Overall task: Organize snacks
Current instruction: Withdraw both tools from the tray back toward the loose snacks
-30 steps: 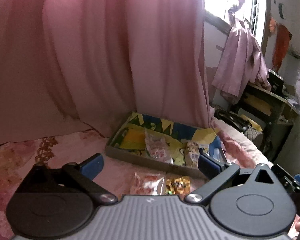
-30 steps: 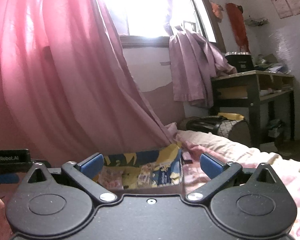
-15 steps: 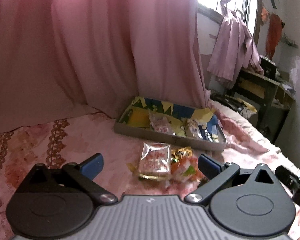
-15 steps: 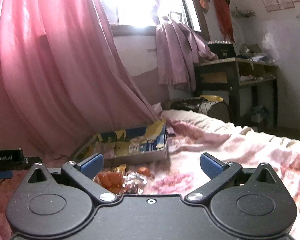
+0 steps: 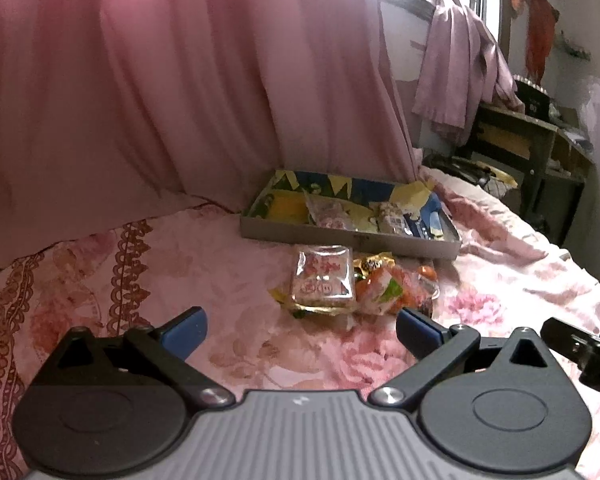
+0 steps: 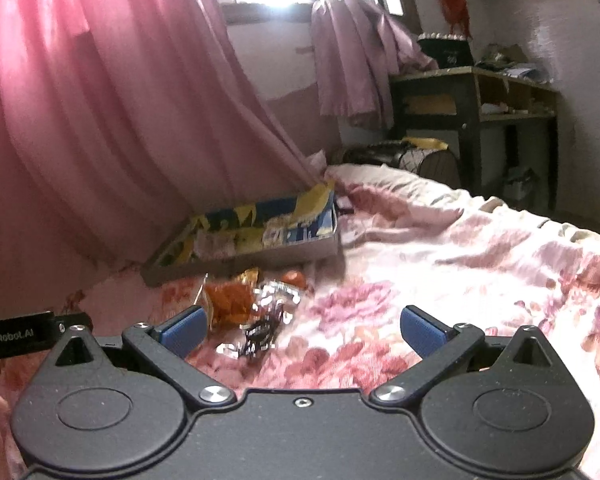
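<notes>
Jaws wide; crinkly snack packets (image 5: 352, 286) on bedspread (image 5: 228, 280).

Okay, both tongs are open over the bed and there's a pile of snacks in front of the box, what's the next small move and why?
Probably ease the left tongs forward and down onto the clear packet. It lies nearest on the loose pile, outside the box, and both the left and the right tongs are open and empty.
</notes>
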A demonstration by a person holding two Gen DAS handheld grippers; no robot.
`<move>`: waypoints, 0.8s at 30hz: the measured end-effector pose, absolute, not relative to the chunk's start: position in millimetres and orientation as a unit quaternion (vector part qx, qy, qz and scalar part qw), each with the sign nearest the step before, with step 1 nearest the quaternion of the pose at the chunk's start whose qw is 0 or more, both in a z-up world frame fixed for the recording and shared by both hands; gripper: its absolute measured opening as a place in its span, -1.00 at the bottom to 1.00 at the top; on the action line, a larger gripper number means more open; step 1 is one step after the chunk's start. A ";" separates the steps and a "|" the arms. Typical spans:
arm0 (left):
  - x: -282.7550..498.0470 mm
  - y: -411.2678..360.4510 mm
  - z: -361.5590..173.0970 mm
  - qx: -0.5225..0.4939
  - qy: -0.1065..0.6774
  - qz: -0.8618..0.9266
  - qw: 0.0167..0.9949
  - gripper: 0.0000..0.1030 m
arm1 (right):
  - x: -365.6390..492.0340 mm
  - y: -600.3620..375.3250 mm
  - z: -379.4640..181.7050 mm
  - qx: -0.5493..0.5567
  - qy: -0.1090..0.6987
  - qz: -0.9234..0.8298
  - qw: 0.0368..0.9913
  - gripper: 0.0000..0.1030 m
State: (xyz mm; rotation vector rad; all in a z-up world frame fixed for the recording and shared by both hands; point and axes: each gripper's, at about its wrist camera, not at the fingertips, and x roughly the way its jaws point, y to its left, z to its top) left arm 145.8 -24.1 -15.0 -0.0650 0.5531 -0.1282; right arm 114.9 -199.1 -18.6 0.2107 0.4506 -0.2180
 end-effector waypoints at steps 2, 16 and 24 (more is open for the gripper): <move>145.7 -24.5 -18.5 -0.028 0.278 -0.063 0.958 0.99 | 118.2 -197.6 -21.5 0.097 0.237 -0.106 0.961 0.99; 160.4 -13.3 -42.1 -0.017 0.315 -0.037 0.948 0.99 | 142.5 -193.1 -41.8 0.080 0.324 -0.099 0.937 0.99; 177.7 -8.1 -55.0 -0.018 0.337 -0.027 0.941 0.99 | 149.0 -195.1 -46.7 0.086 0.347 -0.085 0.930 0.99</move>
